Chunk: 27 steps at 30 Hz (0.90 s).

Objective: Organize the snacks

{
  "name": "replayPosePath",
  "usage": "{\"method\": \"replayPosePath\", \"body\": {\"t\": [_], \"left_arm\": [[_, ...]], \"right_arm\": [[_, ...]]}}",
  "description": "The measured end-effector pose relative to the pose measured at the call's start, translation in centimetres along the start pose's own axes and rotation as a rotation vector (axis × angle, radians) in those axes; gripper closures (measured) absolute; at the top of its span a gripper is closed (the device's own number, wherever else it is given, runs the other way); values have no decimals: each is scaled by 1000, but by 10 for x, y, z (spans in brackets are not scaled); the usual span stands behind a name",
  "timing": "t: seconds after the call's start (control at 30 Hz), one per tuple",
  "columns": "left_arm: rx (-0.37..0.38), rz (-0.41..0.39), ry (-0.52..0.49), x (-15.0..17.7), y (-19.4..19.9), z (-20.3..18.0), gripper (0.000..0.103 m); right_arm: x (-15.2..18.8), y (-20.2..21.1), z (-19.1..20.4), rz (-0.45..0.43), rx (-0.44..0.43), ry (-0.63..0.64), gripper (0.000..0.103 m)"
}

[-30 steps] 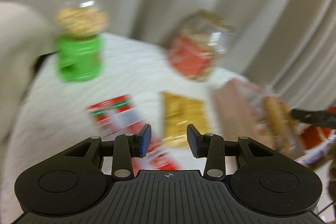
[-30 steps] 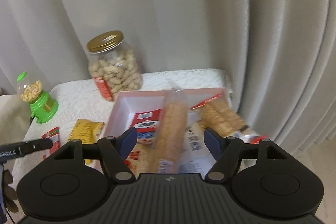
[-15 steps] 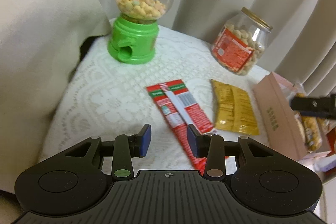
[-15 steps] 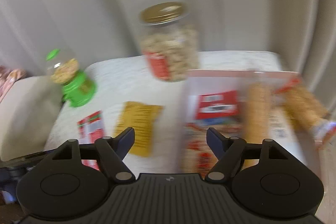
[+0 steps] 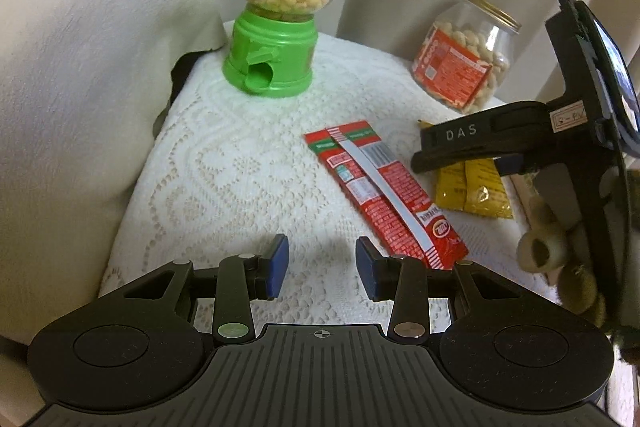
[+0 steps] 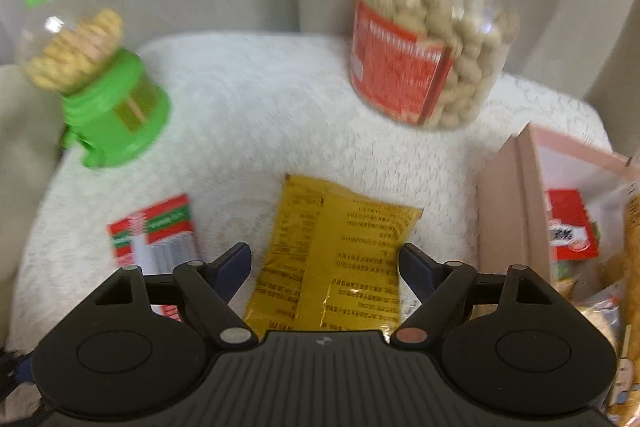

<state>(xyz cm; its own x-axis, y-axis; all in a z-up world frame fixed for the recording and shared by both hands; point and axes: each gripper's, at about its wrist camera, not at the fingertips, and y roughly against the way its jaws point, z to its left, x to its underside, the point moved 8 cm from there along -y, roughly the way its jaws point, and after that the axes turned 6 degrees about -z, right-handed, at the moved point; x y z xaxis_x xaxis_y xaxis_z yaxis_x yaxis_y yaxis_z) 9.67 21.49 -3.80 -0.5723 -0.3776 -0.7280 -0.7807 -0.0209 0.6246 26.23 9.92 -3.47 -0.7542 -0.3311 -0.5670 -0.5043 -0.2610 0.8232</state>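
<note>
snacks lie on a white lace cloth (image 5: 240,163): a red packet (image 5: 384,195) flat near the middle, and a yellow packet (image 6: 332,259) just to its right, also flat. a green dispenser (image 5: 276,23) with a clear globe of round pieces stands at the back left, and a peanut jar (image 6: 428,43) with a gold lid and red label stands at the back right. a pink box (image 6: 516,195) at the right edge holds more packets, among them a red one.

left gripper (image 5: 322,267) hovers over bare cloth, its jaws partly open with nothing between them; the red packet's near end lies just beside its right finger.

right gripper (image 6: 324,263) points down at the yellow packet, jaws opening wide; the packet shows between the fingers, and the pads do not press on it.
</note>
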Motion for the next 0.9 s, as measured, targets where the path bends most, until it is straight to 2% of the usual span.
{"method": "replayPosePath", "body": {"t": [0.1,0.3,0.4,0.5,0.6,0.83,0.9], "left_arm": [[11,0,13,0,0,2,61],[47,-7,96,-7,0,10,61],[54,-4,95,-12,-1,8,61],[53,12,50,-16,-6,-3,61],[14,40,-10,-16,-16,-13,60],[-46,59,-138,-19,-35,-33,54],[-61,70,-157,-19,-40,-36,48]], "right_arm": [[6,6,0,-14,-11,-10,18],[36,32,13,-37,-64,73,26],[52,47,19,-34,-129,80,26],[66,61,24,-34,-171,70,27],[80,68,25,-41,-197,70,27],[108,86,31,-94,-155,142,26],[113,91,30,-117,-155,144,26]]}}
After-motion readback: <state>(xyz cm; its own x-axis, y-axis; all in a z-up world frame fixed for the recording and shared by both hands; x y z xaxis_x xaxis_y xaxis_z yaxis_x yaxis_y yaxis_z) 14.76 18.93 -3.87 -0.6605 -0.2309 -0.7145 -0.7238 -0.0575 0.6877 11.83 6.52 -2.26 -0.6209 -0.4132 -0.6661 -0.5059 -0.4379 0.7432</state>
